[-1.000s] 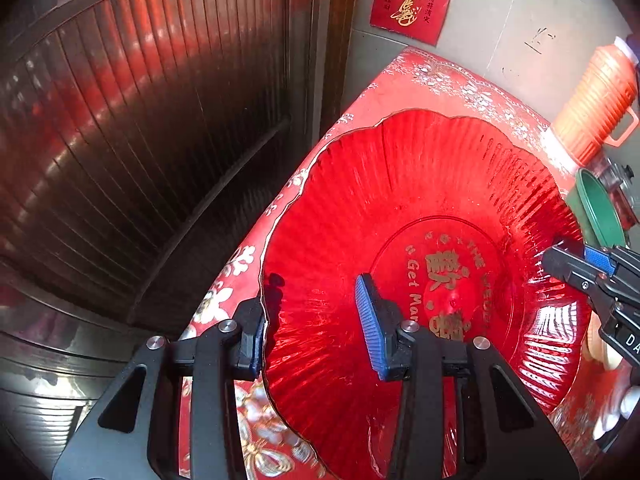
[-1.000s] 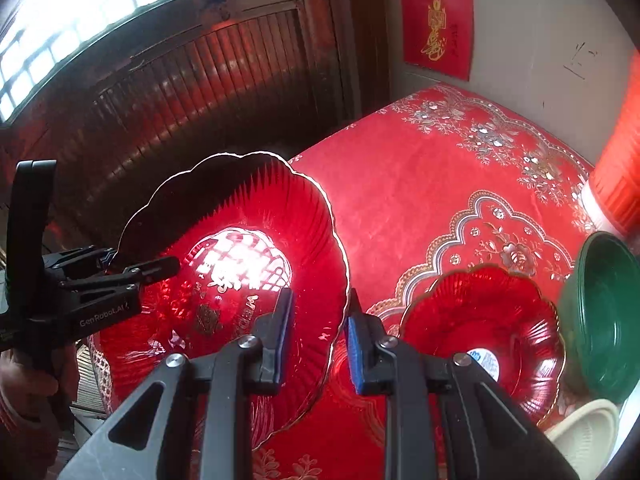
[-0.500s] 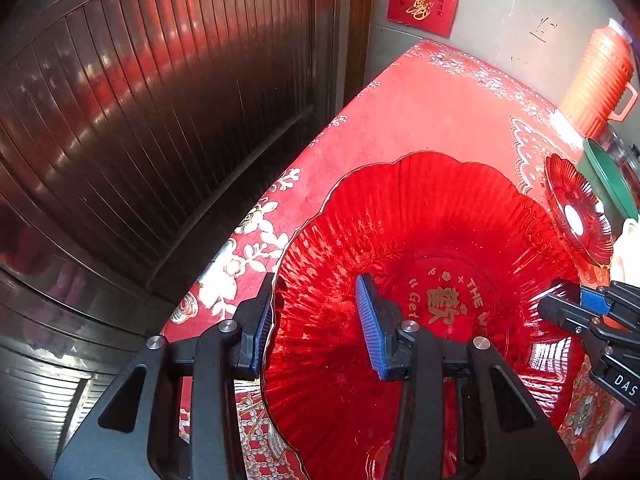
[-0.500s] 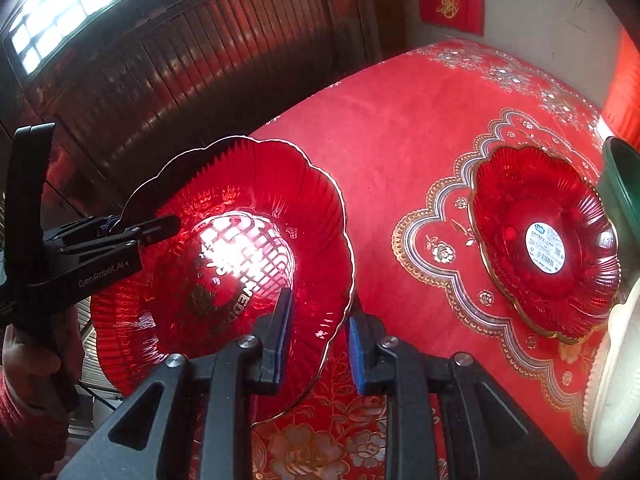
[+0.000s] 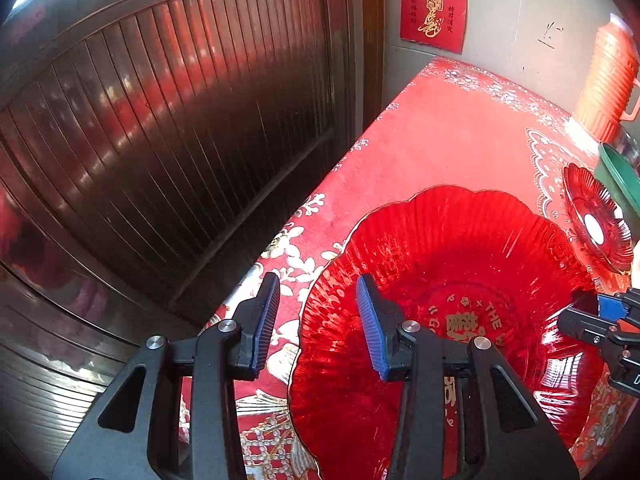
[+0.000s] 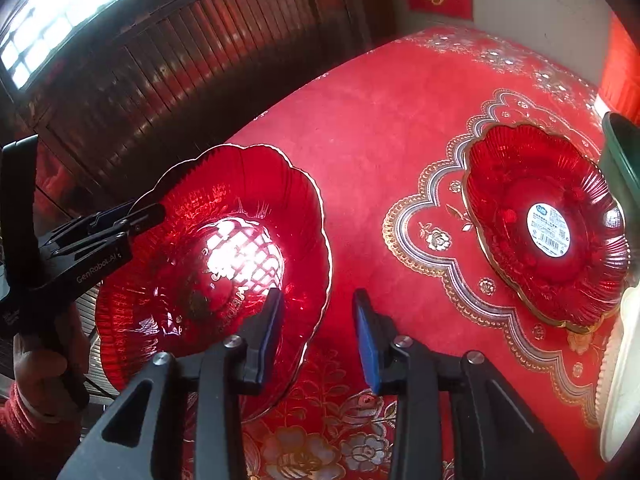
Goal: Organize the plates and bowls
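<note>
A large fluted red plate [image 5: 460, 248] with gold lettering lies at the left end of the red tablecloth [image 6: 400, 120]. Its left rim sits between the jaws of my left gripper [image 5: 317, 276], and cloth shows between the left pad and the rim. My right gripper [image 6: 317, 291] straddles the opposite rim of the plate [image 6: 224, 200]. Its jaws are opening and neither pad touches the rim. Each gripper also shows in the other view, the left gripper [image 6: 156, 212] and the right gripper [image 5: 580, 312]. A smaller red plate [image 6: 544, 224] with a white sticker lies to the right.
A green bowl [image 6: 624, 148] and a white dish [image 6: 620, 360] sit at the right edge. An orange thermos [image 5: 604, 80] stands by the back wall. A dark slatted wooden wall [image 5: 160, 140] runs close along the table's left edge. A hand [image 6: 40, 364] holds the left gripper.
The large plate came down from a tilted carry to lie on the cloth. The right jaws have parted from its rim. Both grippers sank with it.
</note>
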